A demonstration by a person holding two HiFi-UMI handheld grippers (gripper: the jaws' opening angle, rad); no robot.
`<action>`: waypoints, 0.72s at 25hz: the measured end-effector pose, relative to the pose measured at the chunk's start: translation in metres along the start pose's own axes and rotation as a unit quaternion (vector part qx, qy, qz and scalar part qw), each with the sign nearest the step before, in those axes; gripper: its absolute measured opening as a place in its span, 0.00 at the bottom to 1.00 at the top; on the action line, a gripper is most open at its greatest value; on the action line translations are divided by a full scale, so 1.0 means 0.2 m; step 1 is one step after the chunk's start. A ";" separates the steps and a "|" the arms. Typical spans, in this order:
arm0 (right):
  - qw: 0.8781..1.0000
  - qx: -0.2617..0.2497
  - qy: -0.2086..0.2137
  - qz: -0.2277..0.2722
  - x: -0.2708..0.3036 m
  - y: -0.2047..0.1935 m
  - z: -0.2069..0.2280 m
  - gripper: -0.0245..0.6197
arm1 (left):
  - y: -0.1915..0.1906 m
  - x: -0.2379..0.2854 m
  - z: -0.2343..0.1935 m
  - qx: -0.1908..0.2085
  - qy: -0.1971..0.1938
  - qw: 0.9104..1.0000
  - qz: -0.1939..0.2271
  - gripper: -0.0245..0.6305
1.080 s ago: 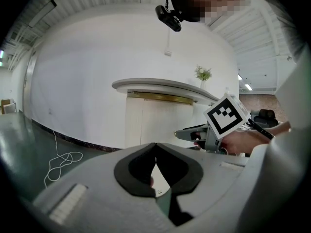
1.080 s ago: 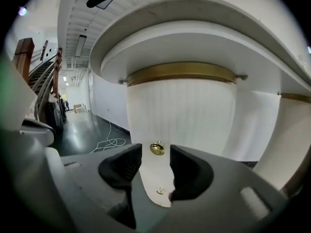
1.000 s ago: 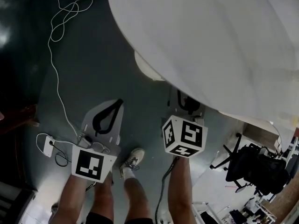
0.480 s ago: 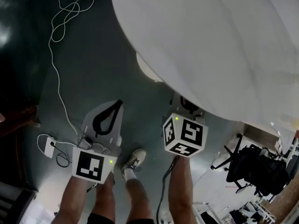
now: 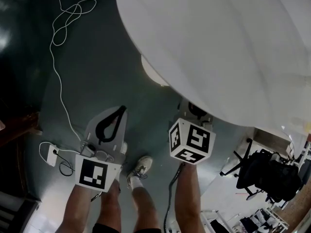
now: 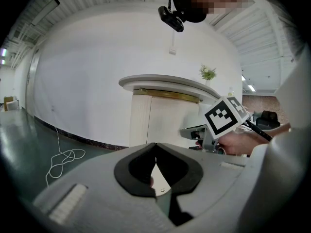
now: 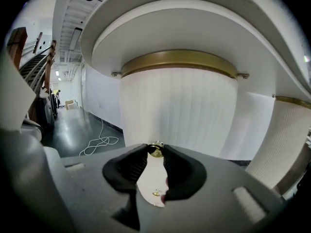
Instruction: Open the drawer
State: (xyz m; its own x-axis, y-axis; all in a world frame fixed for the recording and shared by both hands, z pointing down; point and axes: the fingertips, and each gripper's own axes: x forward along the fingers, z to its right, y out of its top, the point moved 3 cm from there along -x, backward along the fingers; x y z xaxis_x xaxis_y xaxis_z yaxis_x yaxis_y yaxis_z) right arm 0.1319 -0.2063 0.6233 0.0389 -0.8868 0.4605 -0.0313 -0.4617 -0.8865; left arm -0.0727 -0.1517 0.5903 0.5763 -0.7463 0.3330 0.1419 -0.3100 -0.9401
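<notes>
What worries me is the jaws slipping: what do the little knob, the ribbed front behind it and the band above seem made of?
Knob: polished metal, brass-coloured, by its golden glint; possibly only plated. Ribbed front: matt white with fine vertical flutes, perhaps painted wood or laminate; the look leaves it open. Band: gold-toned metal, dull brushed sheen.

Desk [image 5: 218, 47]: ahead and to your right, its top overhanging the drawer front [image 7: 177, 115].
Knob [image 7: 155, 148]: on the drawer front, between the closing jaws of your right gripper [image 7: 156, 155], against both tips.
Left gripper [image 5: 120, 111]: left of the right one, over the floor [image 5: 97, 72], short of the desk.
Cable [image 5: 68, 18]: on the floor, far ahead to your left.
Adapter [image 5: 50, 153]: on the floor, just left of the left gripper.
Chair [image 5: 265, 171]: on your right, beyond the desk's edge.
</notes>
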 end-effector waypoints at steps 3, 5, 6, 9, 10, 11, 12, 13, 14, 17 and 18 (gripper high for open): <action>1.000 0.004 -0.001 -0.002 0.00 0.00 0.00 0.20 | 0.00 0.00 0.00 0.000 0.000 1.000 0.002 0.05; 1.000 0.006 -0.001 -0.002 0.00 -0.01 0.00 0.20 | 0.00 -0.01 0.00 0.001 -0.001 1.000 0.001 0.05; 1.000 0.007 -0.002 -0.001 0.00 0.00 0.00 0.20 | 0.00 -0.01 0.00 0.002 -0.001 1.000 0.001 0.05; 1.000 0.006 -0.001 0.000 -0.01 0.00 0.00 0.20 | 0.00 -0.01 0.00 0.003 0.000 1.000 0.002 0.05; 1.000 0.003 -0.001 0.000 -0.02 -0.01 0.00 0.20 | 0.00 -0.01 0.00 0.003 -0.001 1.000 0.002 0.05; 1.000 -0.001 -0.001 0.002 -0.04 -0.02 0.00 0.20 | 0.00 -0.02 0.01 0.003 -0.001 1.000 0.001 0.05; 1.000 -0.005 -0.001 0.004 -0.06 -0.03 -0.01 0.20 | 0.00 -0.02 0.01 0.003 -0.001 1.000 0.000 0.05; 1.000 -0.007 -0.001 0.006 -0.09 -0.04 -0.02 0.20 | 0.00 -0.02 0.01 0.003 -0.002 1.000 0.000 0.05; 1.000 -0.007 -0.001 0.007 -0.11 -0.06 -0.03 0.20 | 0.00 -0.02 0.01 0.004 -0.002 1.000 0.000 0.05; 1.000 -0.008 0.000 0.006 -0.16 -0.09 -0.07 0.20 | -0.01 -0.03 0.00 0.006 -0.003 1.000 0.000 0.05; 1.000 -0.008 0.000 0.005 -0.17 -0.10 -0.08 0.20 | -0.01 -0.04 0.00 0.007 -0.003 1.000 0.000 0.05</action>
State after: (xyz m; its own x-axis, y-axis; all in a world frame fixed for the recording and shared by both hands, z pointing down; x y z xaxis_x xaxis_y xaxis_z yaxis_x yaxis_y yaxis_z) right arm 0.1158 -0.1663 0.6257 0.0388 -0.8913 0.4518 -0.0473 -0.4533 -0.8901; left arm -0.0778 -0.1457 0.5894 0.5811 -0.7430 0.3321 0.1531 -0.3010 -0.9413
